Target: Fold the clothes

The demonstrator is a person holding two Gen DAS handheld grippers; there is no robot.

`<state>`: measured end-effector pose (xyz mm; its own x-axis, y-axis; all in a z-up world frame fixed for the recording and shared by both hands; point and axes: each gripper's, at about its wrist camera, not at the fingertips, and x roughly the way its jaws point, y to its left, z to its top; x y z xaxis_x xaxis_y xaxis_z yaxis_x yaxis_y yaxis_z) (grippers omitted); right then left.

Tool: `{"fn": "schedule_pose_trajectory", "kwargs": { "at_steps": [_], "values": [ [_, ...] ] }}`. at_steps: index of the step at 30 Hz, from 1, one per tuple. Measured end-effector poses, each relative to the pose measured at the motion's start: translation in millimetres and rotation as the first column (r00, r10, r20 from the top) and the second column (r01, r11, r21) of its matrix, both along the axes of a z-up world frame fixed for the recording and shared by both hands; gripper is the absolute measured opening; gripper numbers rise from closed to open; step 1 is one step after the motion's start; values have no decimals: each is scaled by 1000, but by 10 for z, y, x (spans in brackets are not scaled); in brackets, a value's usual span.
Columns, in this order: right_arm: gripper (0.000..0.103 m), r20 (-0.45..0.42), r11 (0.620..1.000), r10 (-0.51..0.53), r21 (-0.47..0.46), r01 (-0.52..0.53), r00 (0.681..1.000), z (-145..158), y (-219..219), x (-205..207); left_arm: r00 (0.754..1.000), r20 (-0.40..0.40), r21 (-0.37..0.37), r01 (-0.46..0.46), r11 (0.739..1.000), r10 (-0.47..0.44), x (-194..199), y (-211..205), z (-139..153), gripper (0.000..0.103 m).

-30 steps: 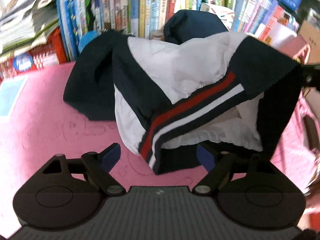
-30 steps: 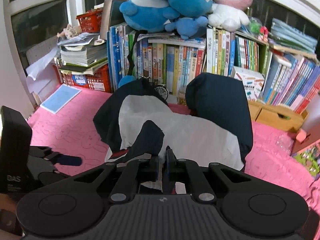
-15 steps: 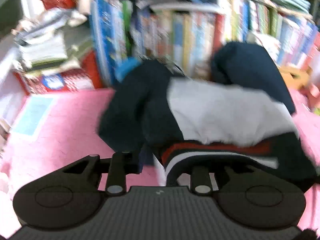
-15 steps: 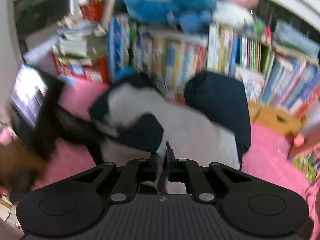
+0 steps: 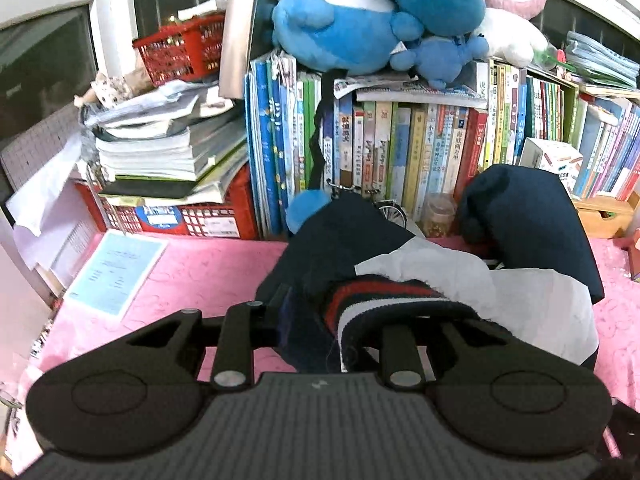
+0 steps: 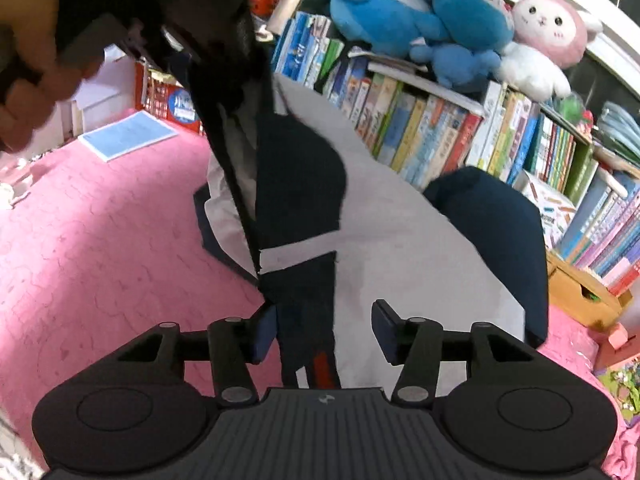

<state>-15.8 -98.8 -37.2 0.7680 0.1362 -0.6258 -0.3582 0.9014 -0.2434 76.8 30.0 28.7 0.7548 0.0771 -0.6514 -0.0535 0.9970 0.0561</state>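
Left wrist view is showing a navy and white jacket (image 5: 460, 276) lying crumpled on a pink-covered desk (image 5: 192, 268) in front of a row of books (image 5: 400, 148). Soft, light and floppy, it is likely sagging wherever unsupported, so its thick striped hem (image 5: 384, 300) is looking like the firmest hold. The left gripper (image 5: 320, 332) is straddling that hem, jaws apart. The right gripper (image 6: 324, 332) is gaping too, a navy strip hanging loose between its jaws.

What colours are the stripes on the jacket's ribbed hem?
Red, white and navy stripes on the ribbed hem, clearest in the left wrist view.
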Motion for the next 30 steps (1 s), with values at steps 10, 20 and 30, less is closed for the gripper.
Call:
{"fn": "schedule_pose_trajectory", "kwargs": {
  "at_steps": [10,20,30],
  "values": [
    [70,225,986,80,123,-109,971,266,240,-183,999,10,56,35,998,-36,-55,-27,71,24],
    [74,183,996,-8,86,-8,983,257,72,-78,998,5,80,55,995,-55,-148,-13,53,24],
    [66,201,987,-150,-24,158,968,174,-179,20,999,-38,107,-19,994,24,-221,110,-72,31]
  ]
}}
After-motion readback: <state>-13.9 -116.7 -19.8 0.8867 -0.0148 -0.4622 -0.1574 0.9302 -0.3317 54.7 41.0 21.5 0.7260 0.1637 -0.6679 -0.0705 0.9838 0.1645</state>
